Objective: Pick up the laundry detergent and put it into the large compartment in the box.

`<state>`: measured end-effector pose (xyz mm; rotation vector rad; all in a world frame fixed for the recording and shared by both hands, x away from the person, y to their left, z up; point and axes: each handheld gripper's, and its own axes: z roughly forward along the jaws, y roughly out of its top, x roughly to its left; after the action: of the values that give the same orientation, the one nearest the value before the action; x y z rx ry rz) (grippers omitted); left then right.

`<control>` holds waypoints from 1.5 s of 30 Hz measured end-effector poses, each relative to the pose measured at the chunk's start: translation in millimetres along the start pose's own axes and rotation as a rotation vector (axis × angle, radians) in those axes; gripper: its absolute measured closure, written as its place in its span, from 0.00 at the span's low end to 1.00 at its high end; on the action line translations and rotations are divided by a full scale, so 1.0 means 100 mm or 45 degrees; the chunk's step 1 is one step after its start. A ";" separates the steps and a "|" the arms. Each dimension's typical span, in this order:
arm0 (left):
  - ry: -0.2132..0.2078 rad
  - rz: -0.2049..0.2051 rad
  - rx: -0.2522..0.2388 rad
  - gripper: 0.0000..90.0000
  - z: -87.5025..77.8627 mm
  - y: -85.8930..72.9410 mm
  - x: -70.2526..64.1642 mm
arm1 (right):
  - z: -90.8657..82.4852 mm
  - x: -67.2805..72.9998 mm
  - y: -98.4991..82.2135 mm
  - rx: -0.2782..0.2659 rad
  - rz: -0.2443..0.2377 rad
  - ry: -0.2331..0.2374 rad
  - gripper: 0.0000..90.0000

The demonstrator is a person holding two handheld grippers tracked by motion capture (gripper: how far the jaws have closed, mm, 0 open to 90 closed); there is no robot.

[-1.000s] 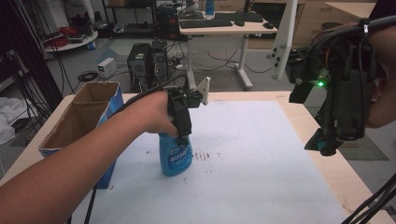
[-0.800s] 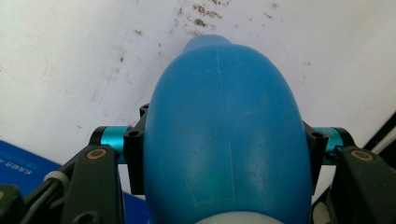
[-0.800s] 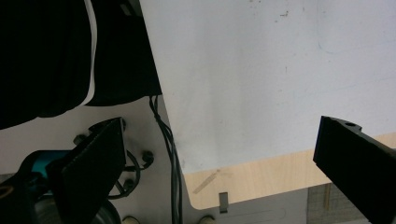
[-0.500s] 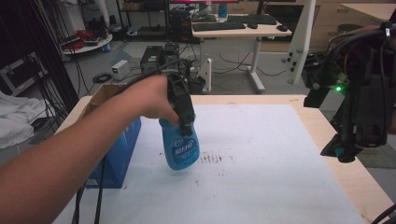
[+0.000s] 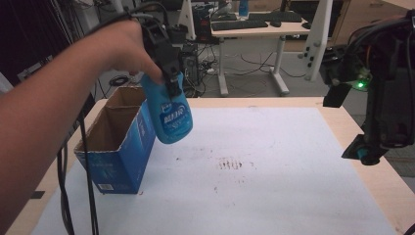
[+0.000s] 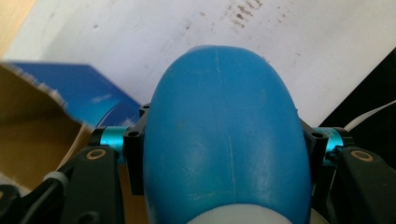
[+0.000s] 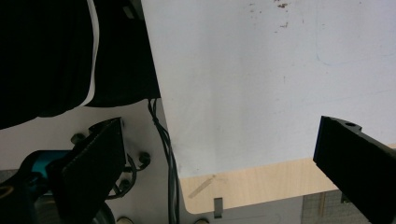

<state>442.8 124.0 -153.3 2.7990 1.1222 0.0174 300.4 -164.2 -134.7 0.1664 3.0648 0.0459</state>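
Above white table (image 5: 274, 186), hand-held gripper (image 5: 172, 81) clamping bottle (image 5: 170, 115)

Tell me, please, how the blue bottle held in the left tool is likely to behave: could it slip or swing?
The blue bottle looks smooth and rounded, so it may slip if the left tool loosens. It hangs tilted below the grip near its top, so it could swing. It is probably light, since the tool alone carries it above the cardboard box.
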 end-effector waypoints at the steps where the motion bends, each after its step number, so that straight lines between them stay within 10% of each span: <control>1: 0.000 -0.026 0.001 0.43 -0.05 -0.03 0.04 | 0.00 0.00 0.00 0.001 -0.006 0.000 0.02; 14: 0.052 -0.371 0.047 0.43 -0.46 -0.43 0.43 | 0.00 -0.01 0.04 -0.001 -0.017 0.003 0.02; 26: 0.091 -0.573 0.112 0.43 -0.51 -0.76 0.73 | 0.00 -0.02 0.07 -0.010 -0.024 0.002 0.02; 39: 0.055 -0.647 0.147 0.43 -0.14 -0.92 0.98 | 0.01 -0.02 0.05 -0.009 0.001 0.002 0.02; 45: 0.026 -0.599 0.168 0.43 0.16 -0.91 1.04 | 0.03 -0.03 0.05 -0.009 0.007 0.006 0.02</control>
<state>456.2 259.1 -183.8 2.5677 1.8154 -0.0757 304.0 -159.1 -136.9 0.1744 3.0684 0.0571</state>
